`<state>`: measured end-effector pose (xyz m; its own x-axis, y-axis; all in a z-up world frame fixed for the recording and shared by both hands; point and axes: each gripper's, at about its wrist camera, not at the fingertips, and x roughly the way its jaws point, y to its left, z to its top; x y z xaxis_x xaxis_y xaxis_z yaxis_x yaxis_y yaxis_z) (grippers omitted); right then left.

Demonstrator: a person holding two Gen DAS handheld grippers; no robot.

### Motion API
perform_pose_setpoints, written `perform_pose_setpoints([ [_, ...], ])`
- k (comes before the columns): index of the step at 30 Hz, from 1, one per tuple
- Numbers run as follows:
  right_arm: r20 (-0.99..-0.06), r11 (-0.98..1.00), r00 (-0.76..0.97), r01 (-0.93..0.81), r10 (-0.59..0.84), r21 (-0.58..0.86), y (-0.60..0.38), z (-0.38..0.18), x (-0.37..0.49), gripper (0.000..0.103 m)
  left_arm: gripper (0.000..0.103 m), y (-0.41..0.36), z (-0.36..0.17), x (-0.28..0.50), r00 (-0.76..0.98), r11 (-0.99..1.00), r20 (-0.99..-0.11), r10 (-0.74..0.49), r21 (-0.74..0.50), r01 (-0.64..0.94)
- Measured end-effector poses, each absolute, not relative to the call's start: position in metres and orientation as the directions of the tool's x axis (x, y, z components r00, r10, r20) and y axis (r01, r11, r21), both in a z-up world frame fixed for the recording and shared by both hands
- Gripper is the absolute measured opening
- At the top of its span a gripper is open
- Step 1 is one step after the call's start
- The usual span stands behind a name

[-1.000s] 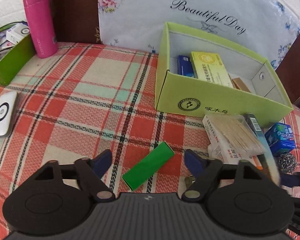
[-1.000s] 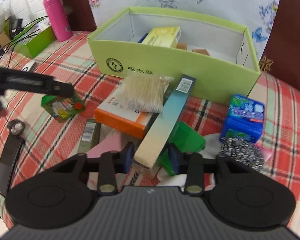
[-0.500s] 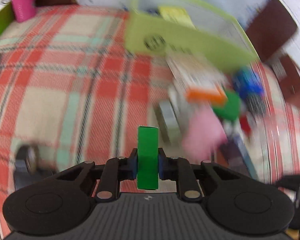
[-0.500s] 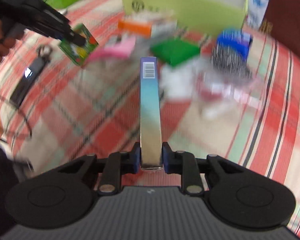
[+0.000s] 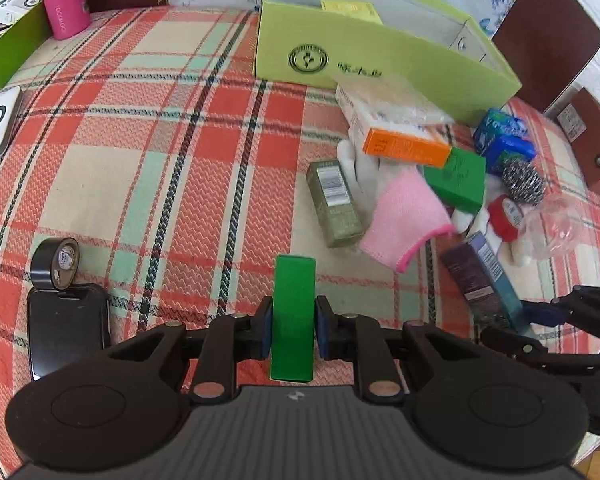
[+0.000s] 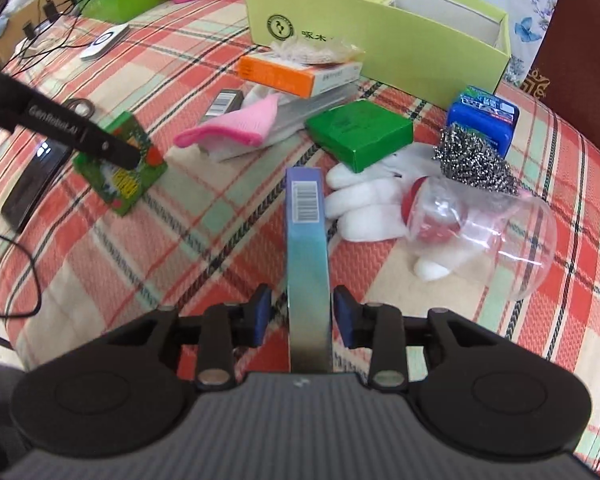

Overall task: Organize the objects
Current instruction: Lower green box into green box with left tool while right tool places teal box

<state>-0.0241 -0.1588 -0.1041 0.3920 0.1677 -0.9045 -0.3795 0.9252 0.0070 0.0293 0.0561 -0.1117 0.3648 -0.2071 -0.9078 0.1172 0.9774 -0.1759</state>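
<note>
My left gripper is shut on a small green box, held upright above the plaid table; it also shows in the right wrist view. My right gripper stands around a long teal-blue box with a barcode; its pads have small gaps to the box sides. That box also shows in the left wrist view. The lime storage box stands open at the back, with a yellow packet inside.
Loose items lie in front of the lime box: orange-white carton, pink glove, flat green box, blue pack, steel scourer, clear bag. Black phone and tape roll lie left.
Both grippers closed on their boxes and lifted them back from the pile. Since half a second ago the right pads have parted slightly from the teal box.
</note>
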Motion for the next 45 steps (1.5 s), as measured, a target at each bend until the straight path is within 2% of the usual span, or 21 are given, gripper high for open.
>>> perform_pose_setpoints([
  [3,-0.918,0.935,0.372,-0.355,0.136,-0.006,-0.158,-0.109,-0.021,0.033,0.023,0.054,-0.119,0.029,0.344,0.979,-0.918,-0.199,-0.173,0.105],
  [4,-0.921,0.936,0.364,-0.351,0.139,0.003,-0.159,-0.11,-0.021,0.029,0.023,0.055,-0.12,0.029,0.339,0.977,-0.917,-0.21,-0.187,0.1],
  [5,-0.923,0.937,0.354,-0.348,0.149,0.017,-0.16,-0.111,-0.022,0.022,0.021,0.055,-0.121,0.028,0.333,0.975,-0.917,-0.221,-0.201,0.093],
  [6,-0.924,0.937,0.348,-0.349,0.156,0.026,-0.161,-0.111,-0.024,0.022,0.019,0.055,-0.121,0.027,0.33,0.974,-0.916,-0.226,-0.208,0.09],
  [15,-0.904,0.928,0.343,-0.349,0.254,0.128,-0.166,-0.081,-0.037,0.021,0.019,0.044,-0.082,0.027,0.389,0.951,-0.868,-0.31,-0.278,0.137],
  [25,-0.805,0.935,0.5,-0.303,0.32,0.183,-0.186,-0.013,0.003,0.021,0.019,0.029,-0.006,0.063,0.525,0.927,-0.764,-0.376,-0.316,0.203],
  [30,-0.76,0.942,0.569,-0.285,0.313,0.175,-0.195,0.012,0.039,0.021,0.019,0.021,0.016,0.094,0.569,0.922,-0.726,-0.385,-0.32,0.217],
  [38,-0.725,0.954,0.627,-0.262,0.283,0.146,-0.205,0.025,0.101,0.021,0.019,0.015,0.03,0.158,0.606,0.931,-0.709,-0.362,-0.306,0.198],
  [45,-0.725,0.961,0.638,-0.244,0.258,0.128,-0.209,0.012,0.165,0.021,0.019,0.014,0.01,0.219,0.594,0.947,-0.74,-0.317,-0.28,0.156],
])
